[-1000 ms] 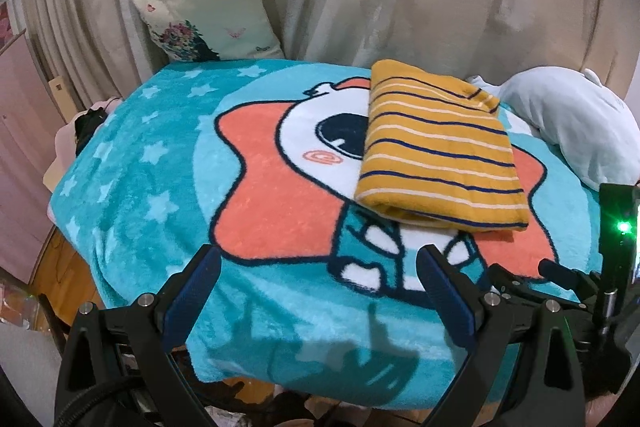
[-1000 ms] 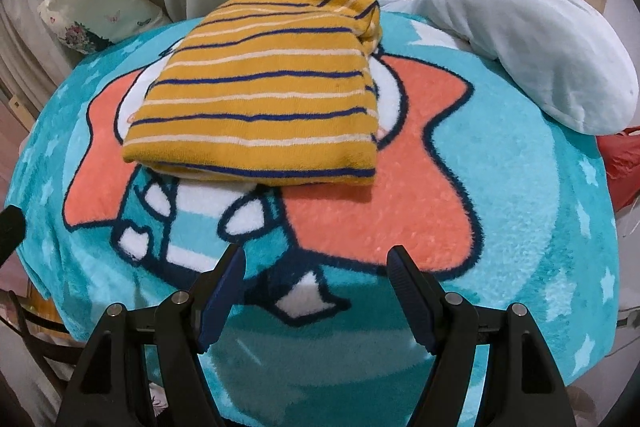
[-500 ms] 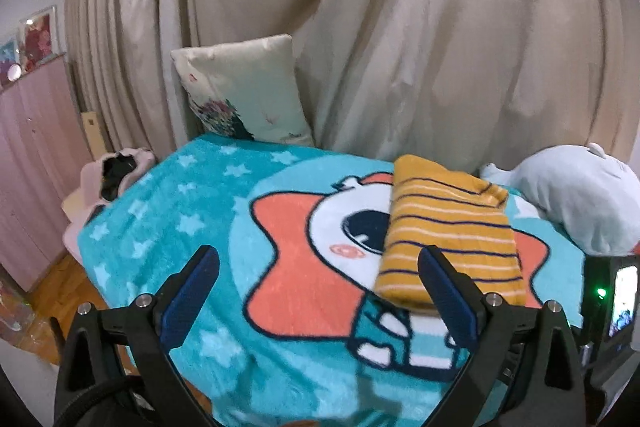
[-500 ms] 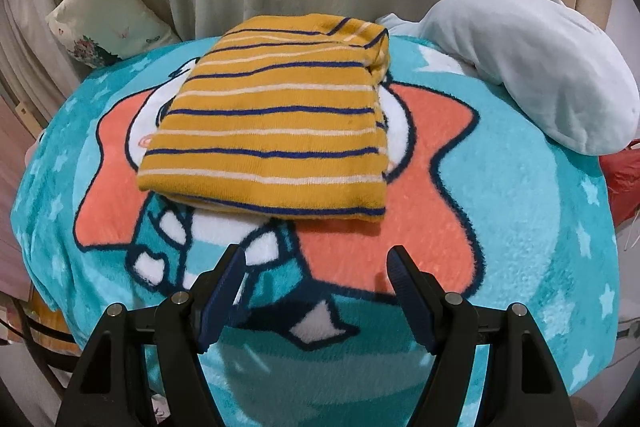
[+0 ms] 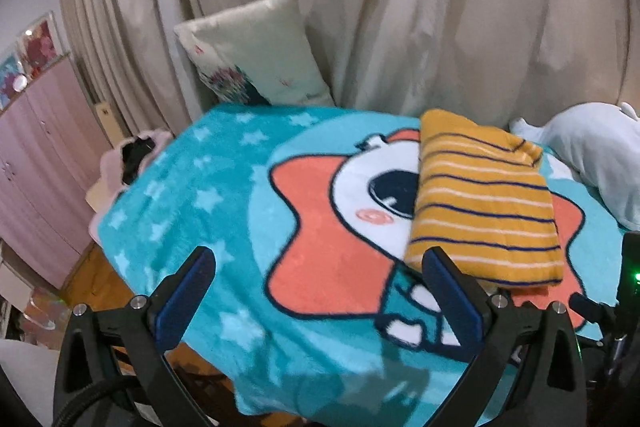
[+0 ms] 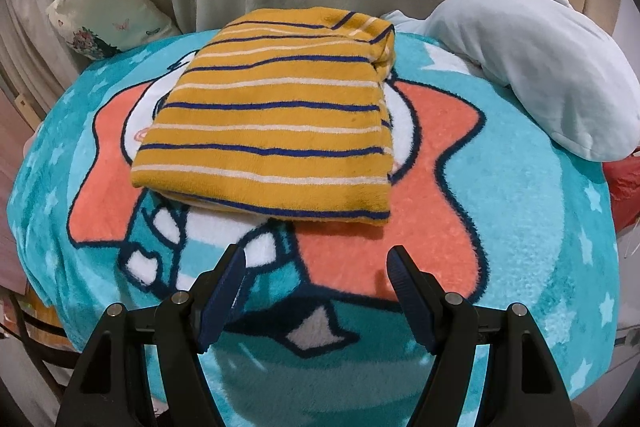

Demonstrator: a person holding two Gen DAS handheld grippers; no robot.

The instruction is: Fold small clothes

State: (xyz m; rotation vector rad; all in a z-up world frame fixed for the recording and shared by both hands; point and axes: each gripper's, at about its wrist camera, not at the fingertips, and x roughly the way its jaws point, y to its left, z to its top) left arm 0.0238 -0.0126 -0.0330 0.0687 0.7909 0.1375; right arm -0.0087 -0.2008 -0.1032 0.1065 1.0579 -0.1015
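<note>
One folded garment [image 6: 272,131], mustard with navy and white stripes, lies on one teal blanket [image 6: 500,259], over the cartoon star print near its middle. There are two grippers. The right gripper [image 6: 316,283] hangs above the blanket just short of the garment's near edge, jaws spread apart with nothing between them. The left gripper [image 5: 320,291] is above the blanket's near-left part, jaws likewise wide and empty, the garment [image 5: 484,203] behind its right finger. One pillow [image 5: 256,55] leans on the curtain [image 5: 400,7]; one pale plush [image 6: 532,67] lies at the right. Only the left view shows the pink wardrobe [image 5: 36,147] and wall pictures [image 5: 28,63]; only the right view shows something red [image 6: 624,187] past the plush.
</note>
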